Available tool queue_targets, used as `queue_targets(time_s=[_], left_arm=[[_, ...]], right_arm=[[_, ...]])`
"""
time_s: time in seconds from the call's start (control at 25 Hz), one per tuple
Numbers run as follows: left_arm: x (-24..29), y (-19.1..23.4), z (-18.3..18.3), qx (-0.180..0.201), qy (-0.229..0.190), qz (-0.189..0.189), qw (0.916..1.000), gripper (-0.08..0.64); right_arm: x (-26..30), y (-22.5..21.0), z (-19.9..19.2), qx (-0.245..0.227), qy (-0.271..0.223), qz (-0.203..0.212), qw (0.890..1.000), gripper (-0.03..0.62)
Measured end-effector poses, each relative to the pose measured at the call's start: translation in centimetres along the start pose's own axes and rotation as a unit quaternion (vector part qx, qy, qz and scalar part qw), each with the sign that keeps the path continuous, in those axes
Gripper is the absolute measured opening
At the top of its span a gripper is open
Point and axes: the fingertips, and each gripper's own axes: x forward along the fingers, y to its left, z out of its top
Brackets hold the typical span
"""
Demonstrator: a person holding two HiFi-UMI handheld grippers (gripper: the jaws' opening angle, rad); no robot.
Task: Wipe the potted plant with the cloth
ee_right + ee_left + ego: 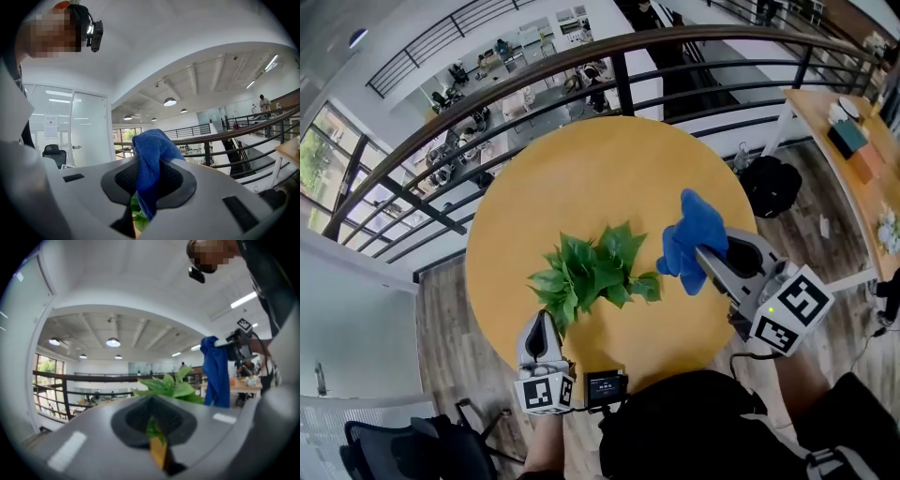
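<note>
**Cloth sits just right of the plant; left gripper steadies a leaf**

Nearest the person, the left gripper (544,330) points away over the desk's near edge. Its fingers (129,420) are drawn together w/ a leaf (151,426) in the slit btwn them. It looks pinched, prob. to steady it.

That leaf belongs to the potted plant (595,270), which stands mid-desk. The foliage spreads low & wide, w/ its long way running left-right in the head view. The pot itself is hidden under the leaves.

The right gripper (701,255) comes in from the plant's right, fingers clamped on the blue cloth (694,230). The cloth bunches above the tips & hangs down past them. Its lower fold is just beside the rightmost leaves; can't tell if it touches. In the right gripper view, leaves show directly below the cloth.

My read: the wipe means carrying the cloth left & a bit down onto the foliage. The right gripper is already at that edge, so it's a short move. No other thing stands btwn cloth & leaves. The main risk is floppy leaves bending away, esp. those the left gripper doesn't hold.

Farther out:
- the round yellow desk (581,178), bare beyond the plant
- a black railing (581,70) behind it
- a dark rounded thing (769,185) on the floor at right, maybe a seat
- a second desk (830,127) w/ boxes at far right
</note>
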Motion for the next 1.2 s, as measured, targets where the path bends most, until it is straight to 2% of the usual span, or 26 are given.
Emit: queue_targets(time_s=[0.24,0.48,0.68,0.8,0.88,0.92,0.96,1.0,1.12,1.16,1.2], left_arm=[[0.5,0.1,-0.5,0.008,0.013,0.025,0.9996,0.002],[0.4,0.2,-1.7,0.007,0.024,0.045,0.9987,0.002],[-0.3,1.0,-2.7,-0.007,0.052,0.065,0.9965,0.002],[-0.5,2.0,-3.5,-0.013,0.06,0.072,0.9956,0.002],[-0.2,2.5,-3.9,-0.011,0.047,0.07,0.9963,0.002],[-0.1,2.8,-4.0,-0.012,0.042,0.07,0.9965,0.002],[0.0,3.0,-4.1,-0.015,0.042,0.071,0.9965,0.002],[0.1,3.2,-4.3,-0.017,0.044,0.07,0.9964,0.002],[0.3,3.4,-4.7,-0.018,0.047,0.066,0.9965,0.002],[0.4,3.4,-4.8,-0.019,0.046,0.065,0.9966,0.002],[0.4,3.5,-4.8,-0.02,0.046,0.065,0.9966,0.002]], right_arm=[[1.0,-2.0,-0.8,-0.021,0.019,0.014,0.999,0.074],[3.4,-2.8,-2.5,-0.084,0.05,0.031,0.995,0.074],[5.9,-2.4,-4.0,-0.156,0.093,0.048,0.982,0.074],[7.4,-1.9,-5.6,-0.215,0.14,0.056,0.965,0.074],[8.5,-1.8,-6.8,-0.27,0.173,0.053,0.946,0.074],[9.1,-1.7,-7.5,-0.307,0.187,0.048,0.932,0.074],[9.9,-1.6,-8.2,-0.351,0.2,0.043,0.914,0.074],[10.5,-1.5,-9.1,-0.402,0.214,0.037,0.889,0.074],[11.8,-1.4,-12.3,-0.553,0.254,0.025,0.793,0.074],[12.2,-1.4,-13.2,-0.588,0.263,0.023,0.765,0.074],[12.5,-1.4,-14.1,-0.613,0.27,0.023,0.742,0.074]])
